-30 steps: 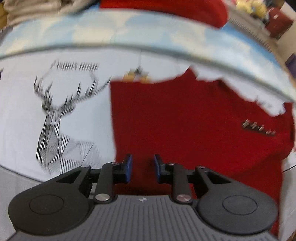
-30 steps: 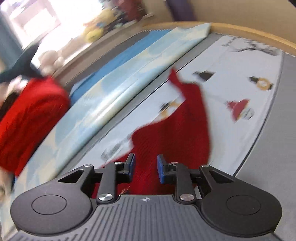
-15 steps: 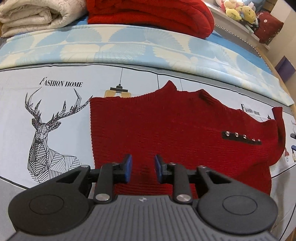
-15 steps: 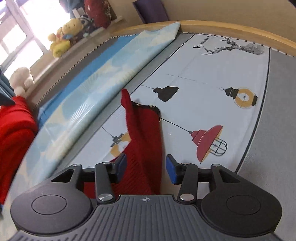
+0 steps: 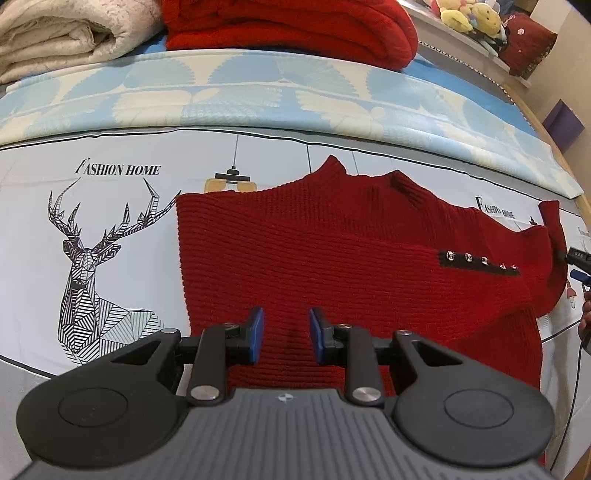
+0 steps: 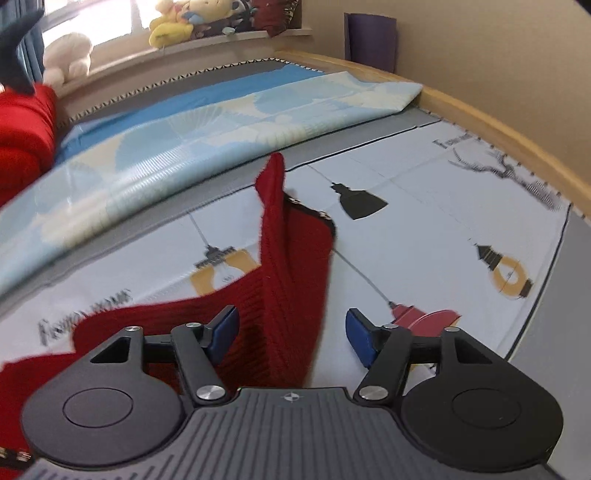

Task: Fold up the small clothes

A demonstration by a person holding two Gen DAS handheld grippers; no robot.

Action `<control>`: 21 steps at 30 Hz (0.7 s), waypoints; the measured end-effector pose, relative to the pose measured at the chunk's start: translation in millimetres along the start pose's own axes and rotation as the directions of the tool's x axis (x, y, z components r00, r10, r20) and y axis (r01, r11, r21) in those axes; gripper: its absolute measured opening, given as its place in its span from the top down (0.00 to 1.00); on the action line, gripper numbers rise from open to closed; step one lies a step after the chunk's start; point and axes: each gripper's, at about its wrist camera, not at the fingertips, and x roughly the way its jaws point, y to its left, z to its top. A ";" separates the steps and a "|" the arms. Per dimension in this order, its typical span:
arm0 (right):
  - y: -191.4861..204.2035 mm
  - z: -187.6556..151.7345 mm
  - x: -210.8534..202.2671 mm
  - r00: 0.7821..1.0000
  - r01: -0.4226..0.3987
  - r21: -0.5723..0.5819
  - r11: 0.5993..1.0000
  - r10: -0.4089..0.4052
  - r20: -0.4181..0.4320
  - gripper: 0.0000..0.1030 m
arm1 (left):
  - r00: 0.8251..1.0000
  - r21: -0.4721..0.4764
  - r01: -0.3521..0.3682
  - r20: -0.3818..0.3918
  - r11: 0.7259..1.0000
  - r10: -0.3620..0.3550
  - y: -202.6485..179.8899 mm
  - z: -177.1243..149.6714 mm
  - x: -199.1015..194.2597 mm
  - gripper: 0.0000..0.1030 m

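Observation:
A red knit sweater (image 5: 351,258) lies flat on the printed bedsheet (image 5: 110,221), with a black strip of metal studs (image 5: 480,262) near its right shoulder. My left gripper (image 5: 284,338) hovers over its lower hem with a narrow gap between the blue pads, which press on nothing. In the right wrist view the sweater's sleeve (image 6: 291,266) stands up in a ridge. My right gripper (image 6: 291,336) straddles the sleeve's near end, its jaws opening. The fabric sits close to the left pad (image 6: 223,332) and is not pinched. The right gripper's tips (image 5: 578,258) show at the left view's right edge.
A light blue patterned blanket (image 5: 258,96) runs along the far side of the bed, with a folded red knit (image 5: 295,29) and a cream quilt (image 5: 62,37) on it. Plush toys (image 6: 177,18) sit on the windowsill. The wooden bed frame (image 6: 480,122) edges the bed on the right.
The sweater, blurred a second ago, now lies still and spread out. My right gripper has sunk toward the sleeve and rolled, and its jaws have widened, with the sleeve now loose between them. The left gripper kept still.

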 end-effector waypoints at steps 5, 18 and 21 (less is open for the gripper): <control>-6.5 2.7 -6.2 0.999 0.002 0.029 1.000 -0.003 0.034 0.90 | 1.000 -0.006 -0.004 0.001 1.000 0.004 4.9 0.2 -2.7 0.71; 132.1 -13.7 -215.7 0.705 -0.500 -0.363 0.786 0.613 0.357 0.91 | 0.999 -0.086 -0.012 0.032 0.996 0.014 25.9 6.7 -13.0 0.71; 171.1 -58.6 -235.2 0.576 -0.617 -0.549 0.565 0.799 0.175 0.91 | 0.998 -0.168 -0.026 0.047 0.985 0.035 43.7 9.7 -19.5 0.71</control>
